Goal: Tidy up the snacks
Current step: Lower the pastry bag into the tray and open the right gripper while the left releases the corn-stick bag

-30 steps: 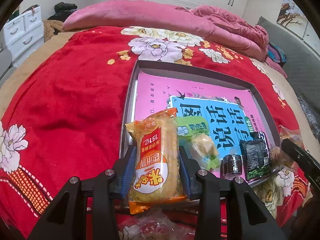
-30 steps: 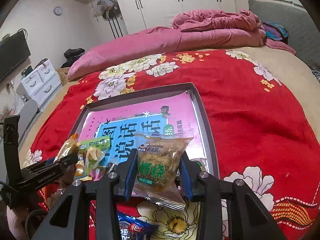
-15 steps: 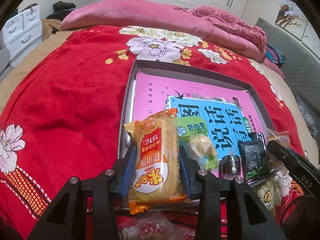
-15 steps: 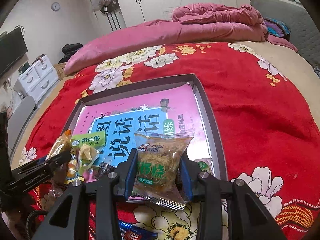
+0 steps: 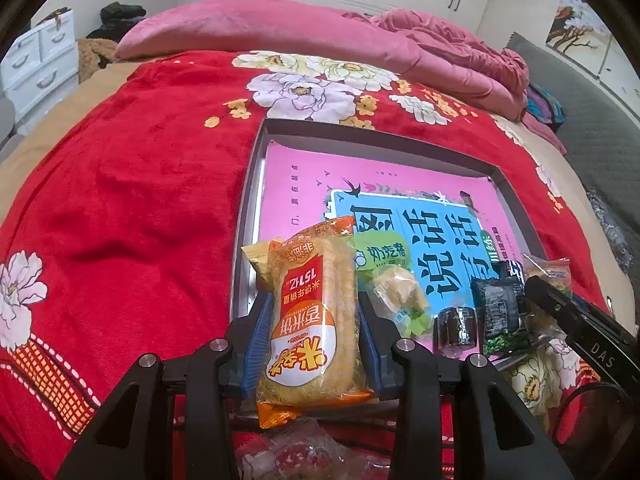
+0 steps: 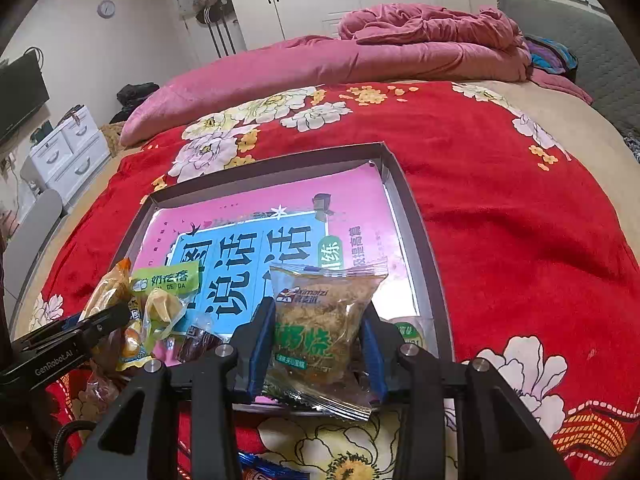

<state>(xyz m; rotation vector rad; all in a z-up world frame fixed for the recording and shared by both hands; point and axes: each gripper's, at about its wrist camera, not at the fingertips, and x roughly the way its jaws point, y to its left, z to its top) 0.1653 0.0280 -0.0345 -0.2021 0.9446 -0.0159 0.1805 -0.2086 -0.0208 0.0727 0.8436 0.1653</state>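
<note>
Left wrist view shows my left tongs point(image 5: 314, 332) clamped on a yellow rice cracker pack point(image 5: 312, 320), its long axis running straight ahead along the fingers, over the near left corner of the grey tray point(image 5: 245, 216) that sits on the red flowered bed point(image 5: 132, 184). From the right wrist view, my right tongs point(image 6: 318, 340) are clamped on a clear packet of shredded snack point(image 6: 322, 320), held over the tray's near right corner. Both packs hang at the tray's near edge, with the pink and blue booklet point(image 6: 256, 240) lining its floor ahead of them. Between my two loads, along the near edge, lie a green-labelled packet point(image 5: 390, 280), a small dark roll point(image 5: 456, 326) and a dark green packet point(image 5: 500, 312). I judge each pack only needs carrying a little forward and down; the open floor lies straight ahead of both tongs, so neither arm has to cross. The left pack's length already lines up with the tray's left wall, so I would set it down beside that wall.
</note>
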